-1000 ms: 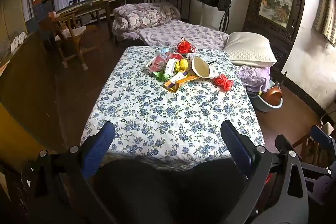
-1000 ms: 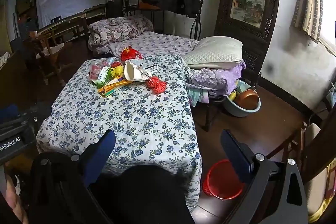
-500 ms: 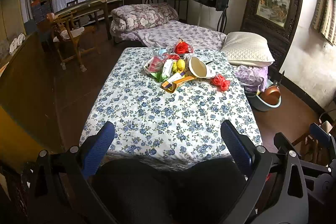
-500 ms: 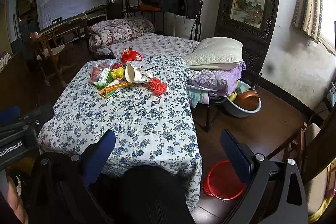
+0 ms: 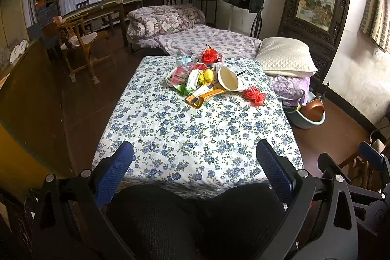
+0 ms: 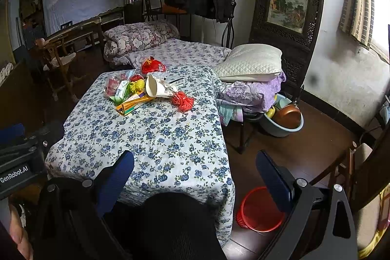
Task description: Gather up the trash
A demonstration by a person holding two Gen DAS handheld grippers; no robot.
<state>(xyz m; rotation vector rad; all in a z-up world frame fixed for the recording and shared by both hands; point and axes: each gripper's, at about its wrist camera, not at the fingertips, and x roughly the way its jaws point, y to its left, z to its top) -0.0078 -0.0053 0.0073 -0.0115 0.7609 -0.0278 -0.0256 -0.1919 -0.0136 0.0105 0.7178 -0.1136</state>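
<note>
Both grippers idle at the near edge of the table, nothing in either. Left gripper (image 5: 194, 163): blue fingers (image 5: 114, 169) spread wide, empty, pointing across the floral tablecloth (image 5: 195, 133). Right gripper (image 6: 195, 172): fingers spread wide too, empty, sitting over the table's near right corner.

Trash pile (image 5: 204, 82) is at 12 o'clock from the left gripper, on the far half of the table, well apart from both grippers. In the pile:
- paper cup (image 5: 229, 82) lying on its side, mouth toward the camera
- orange-yellow carton (image 5: 202, 95) flat, just in front of the cup, touching it
- yellow mesh ball (image 5: 208, 75) and green-white wrapper (image 5: 191, 82) left of the cup
- red snack bag (image 5: 211, 56) at the far end
- red mesh net (image 5: 254, 95) off by itself at 1 o'clock, near the right table edge

From the right wrist view the same pile (image 6: 143, 89) sits at 11 o'clock.

Red bin (image 6: 259, 210) stands on the floor just beside the near right table corner, at 5 o'clock in the right view, partly hidden behind the right finger. Blue basin with a brown pan (image 6: 285, 120) on the floor at 2 o'clock.
</note>
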